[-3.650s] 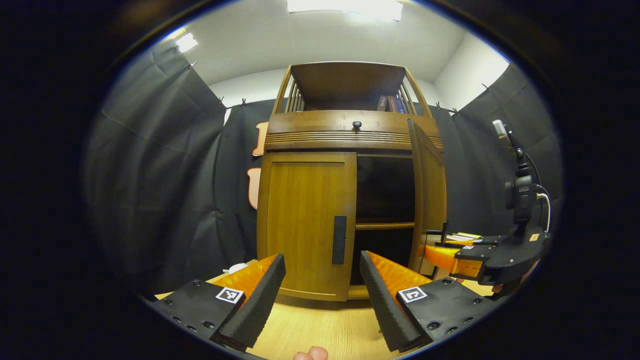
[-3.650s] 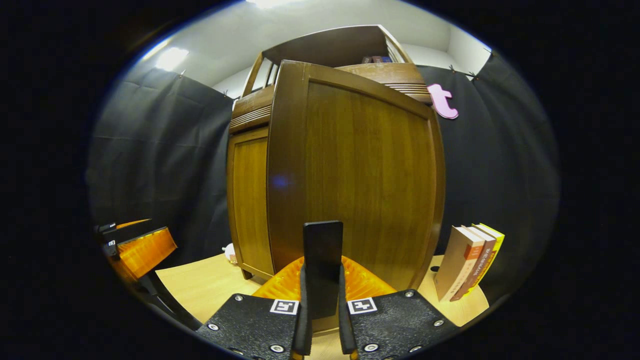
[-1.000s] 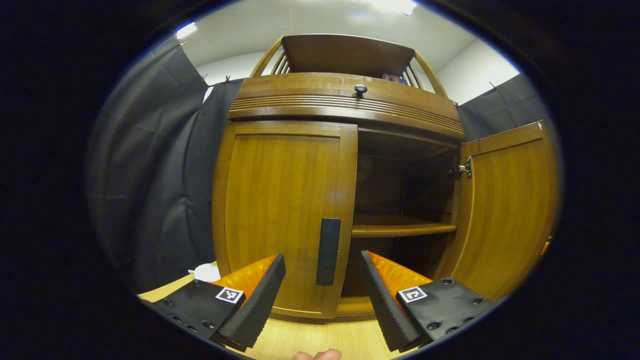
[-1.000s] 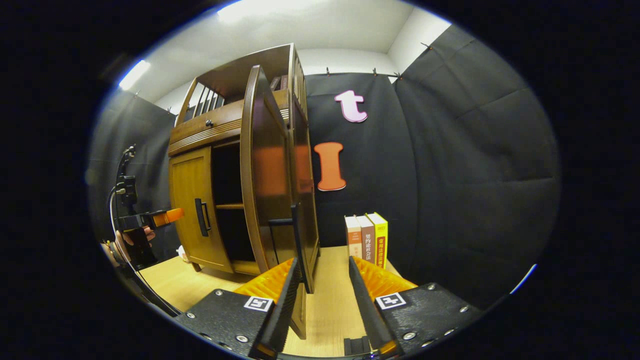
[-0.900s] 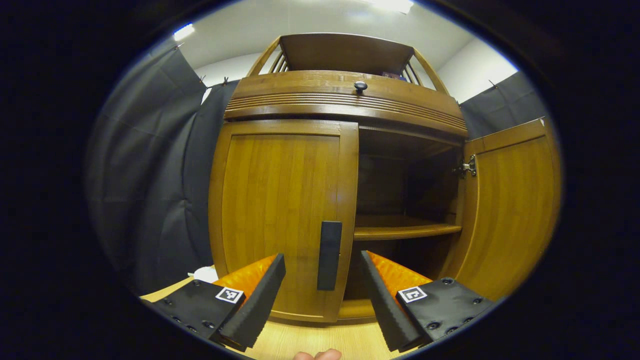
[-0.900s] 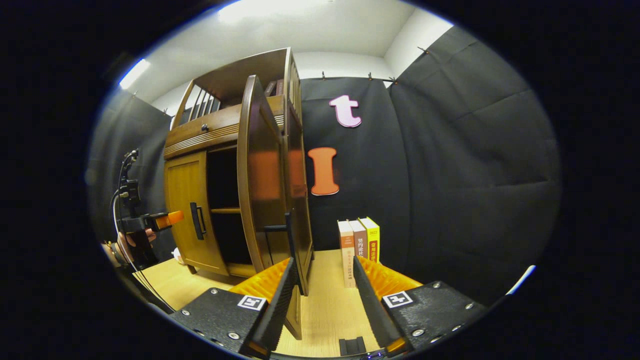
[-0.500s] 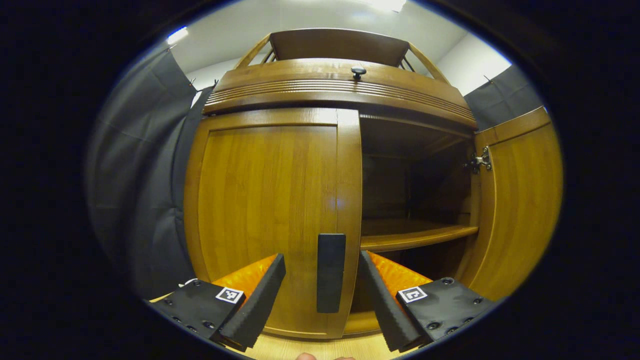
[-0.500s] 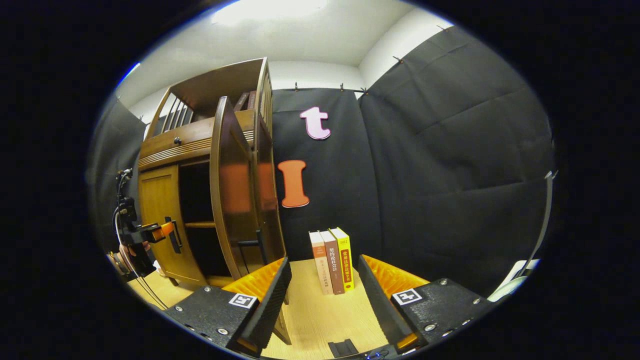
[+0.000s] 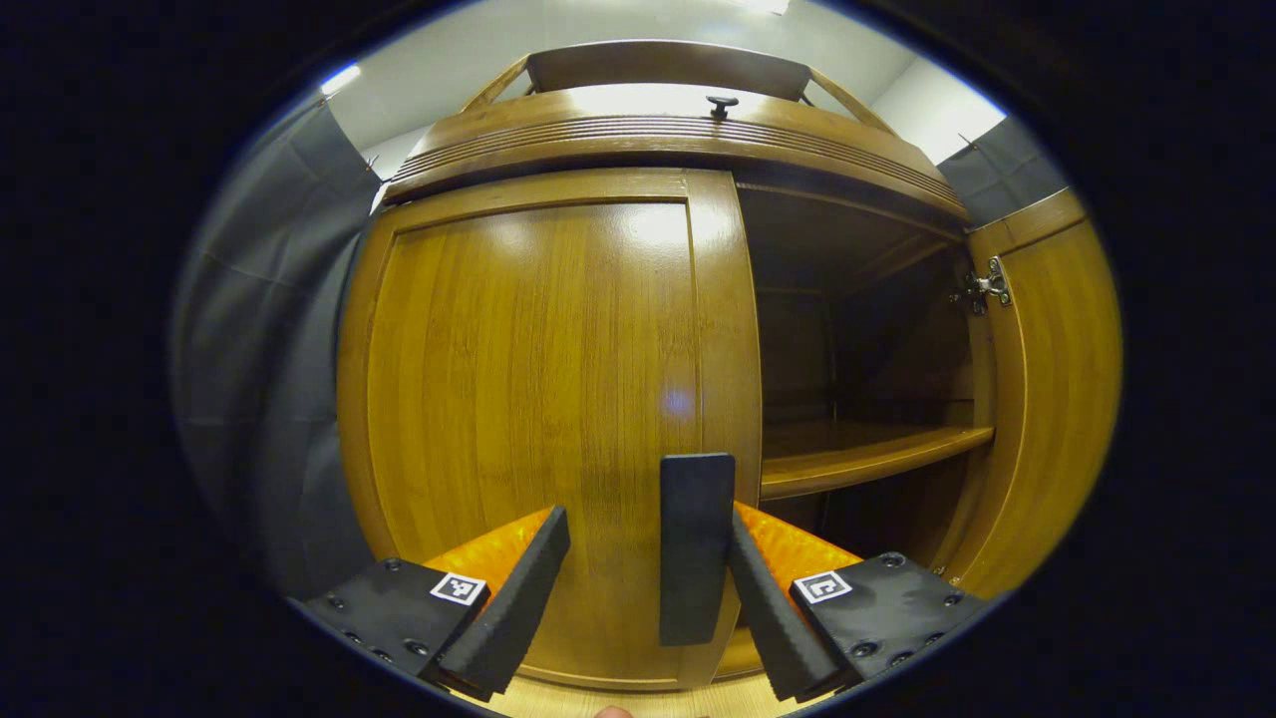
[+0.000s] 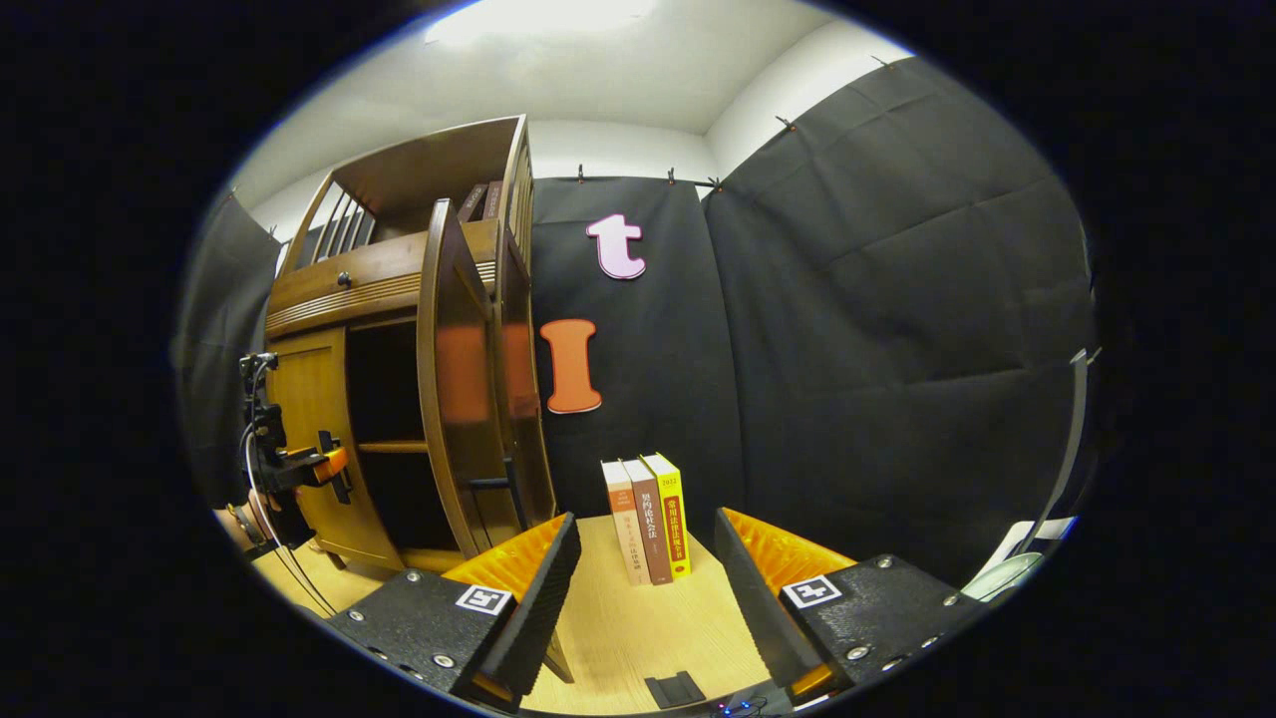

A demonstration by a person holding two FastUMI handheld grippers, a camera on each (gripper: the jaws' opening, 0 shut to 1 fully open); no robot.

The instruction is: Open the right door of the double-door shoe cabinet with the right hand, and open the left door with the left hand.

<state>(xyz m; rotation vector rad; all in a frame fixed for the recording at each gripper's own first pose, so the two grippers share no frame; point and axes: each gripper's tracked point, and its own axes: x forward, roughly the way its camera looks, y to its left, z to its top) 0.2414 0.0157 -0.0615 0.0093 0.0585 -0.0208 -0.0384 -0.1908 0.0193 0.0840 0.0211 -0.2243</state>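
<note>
In the left gripper view the left gripper (image 9: 646, 578) is level and pointed straight at the shoe cabinet (image 9: 658, 150), its fingers spread apart around the dark handle (image 9: 695, 546) of the left door (image 9: 543, 399); the handle sits against the inner face of the right-hand finger (image 9: 768, 618), well clear of the other, so nothing is clamped. The left door lies flat and closed; beside it the cabinet's interior and a shelf (image 9: 867, 454) are exposed, and the right door (image 9: 1047, 399) is swung out wide at the right edge. In the right gripper view the left gripper (image 10: 334, 467) shows far off at the left door's handle, the right door (image 10: 461, 379) stands edge-on and open, and the right gripper (image 10: 643, 588) hovers low over the light wooden table (image 10: 638, 628), fingers apart and empty, aimed at three upright books (image 10: 648, 517) near the table's back edge; their spine lettering is too small to read. Black cloth walls the booth under a white ceiling.
</note>
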